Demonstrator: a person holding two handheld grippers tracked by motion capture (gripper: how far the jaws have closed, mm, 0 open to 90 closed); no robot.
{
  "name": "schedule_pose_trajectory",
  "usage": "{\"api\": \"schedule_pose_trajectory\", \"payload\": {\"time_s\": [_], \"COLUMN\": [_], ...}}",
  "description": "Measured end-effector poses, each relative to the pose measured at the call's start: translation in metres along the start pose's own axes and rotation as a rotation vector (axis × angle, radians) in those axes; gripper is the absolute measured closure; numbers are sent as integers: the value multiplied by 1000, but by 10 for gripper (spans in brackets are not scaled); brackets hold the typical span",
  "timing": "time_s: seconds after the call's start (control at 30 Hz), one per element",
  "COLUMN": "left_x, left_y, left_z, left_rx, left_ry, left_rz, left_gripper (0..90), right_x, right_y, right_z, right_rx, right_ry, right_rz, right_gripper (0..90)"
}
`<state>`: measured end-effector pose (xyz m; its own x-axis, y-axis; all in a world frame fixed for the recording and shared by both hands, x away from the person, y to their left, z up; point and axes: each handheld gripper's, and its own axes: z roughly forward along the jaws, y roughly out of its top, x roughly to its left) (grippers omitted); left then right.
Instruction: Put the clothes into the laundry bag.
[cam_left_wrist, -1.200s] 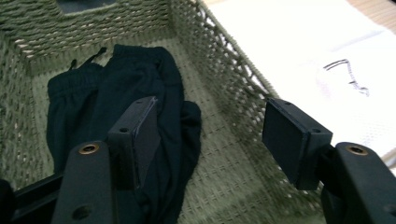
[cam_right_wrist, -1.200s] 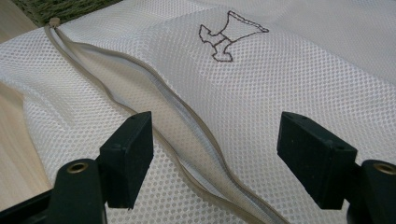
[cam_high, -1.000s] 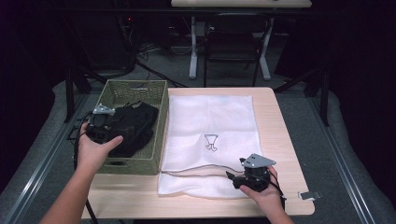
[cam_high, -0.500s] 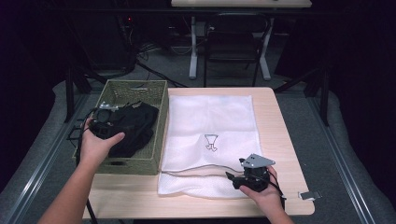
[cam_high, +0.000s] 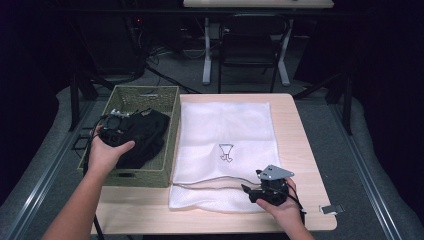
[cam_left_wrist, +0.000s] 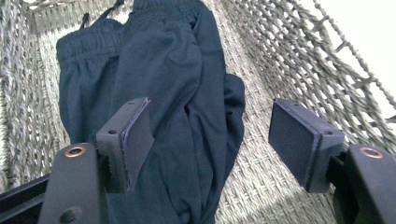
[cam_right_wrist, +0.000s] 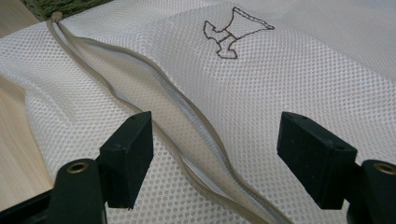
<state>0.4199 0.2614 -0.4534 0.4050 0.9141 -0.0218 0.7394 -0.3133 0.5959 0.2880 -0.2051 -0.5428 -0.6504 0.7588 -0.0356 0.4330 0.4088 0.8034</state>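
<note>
So the left tool (cam_high: 116, 131) had slid a bit further along and down into the woven basket (cam_high: 170, 131) since a moment before, while the right tool (cam_high: 265, 192) hadn't budged. Left one's jaws were spread wide over the dark garment (cam_left_wrist: 163, 93) bunched in the basket, not pinching anything. Right one was also wide open, hovering right at the unzipped edge of the white mesh laundry bag (cam_high: 225, 135) lying flat on the surface (cam_high: 300, 150) beside the basket.
</note>
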Motion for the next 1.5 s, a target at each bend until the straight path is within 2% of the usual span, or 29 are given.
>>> {"api": "schedule_pose_trajectory", "payload": {"time_s": [0.5, 0.7, 1.5], "left_x": [5, 6, 10], "left_y": [2, 2, 4], "left_z": [23, 34, 65], "left_rx": [82, 133, 238], "left_ry": [10, 26, 41], "left_rz": [-3, 6, -1], "left_gripper": [301, 301, 296], "right_x": [0, 1, 0], "right_y": [0, 0, -1], "right_z": [1, 1, 2], "right_rx": [3, 8, 10], "right_ry": [3, 4, 8], "right_rz": [1, 2, -3], "right_gripper": [268, 268, 268]}}
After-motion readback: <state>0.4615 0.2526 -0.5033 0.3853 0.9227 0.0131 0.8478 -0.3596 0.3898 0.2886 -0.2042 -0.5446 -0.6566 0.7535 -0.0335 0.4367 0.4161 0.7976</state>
